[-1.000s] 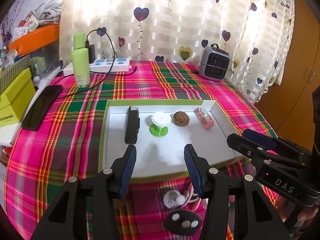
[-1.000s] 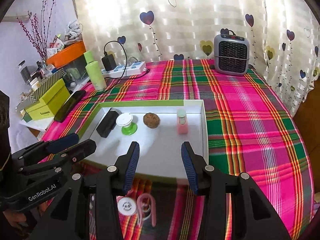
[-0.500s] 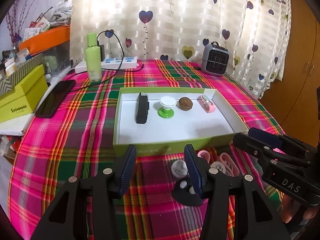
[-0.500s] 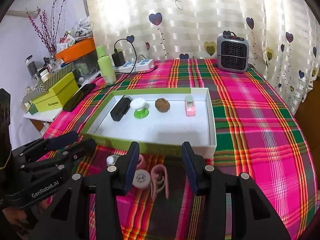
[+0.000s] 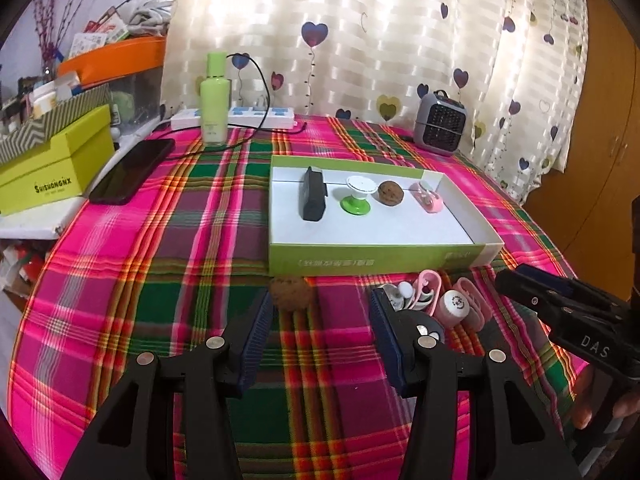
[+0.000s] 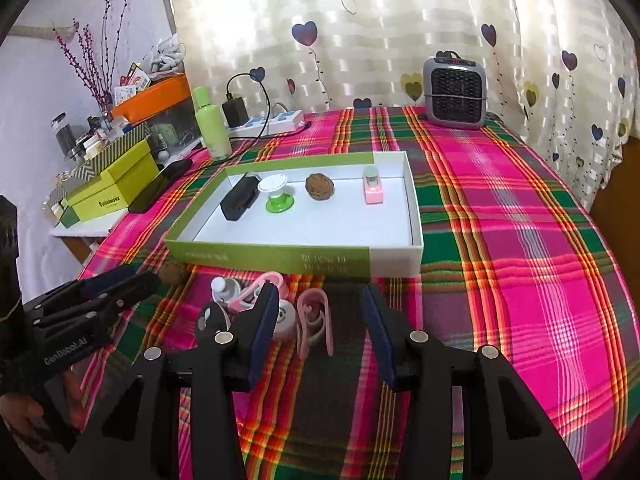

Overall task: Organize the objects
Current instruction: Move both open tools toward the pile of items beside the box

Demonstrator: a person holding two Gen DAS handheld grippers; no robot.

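A pink and green plaid cloth [image 6: 500, 240] is covering the whole table, and a cream curtain with heart prints [image 6: 380, 32] is hanging along the far side. Far right, a little grey heater [image 6: 456, 94] is sitting by the curtain, while far left a pale green bottle [image 5: 215, 98] is standing upright just beside a white power strip [image 5: 256, 117] with a black charger [image 6: 235, 110] plugged in and its cable looping up. Off the left edge, a dark phone [image 5: 132, 170] is lying flat next to a lime green box [image 5: 56, 168], with an orange bin [image 5: 116, 58] sitting behind it.
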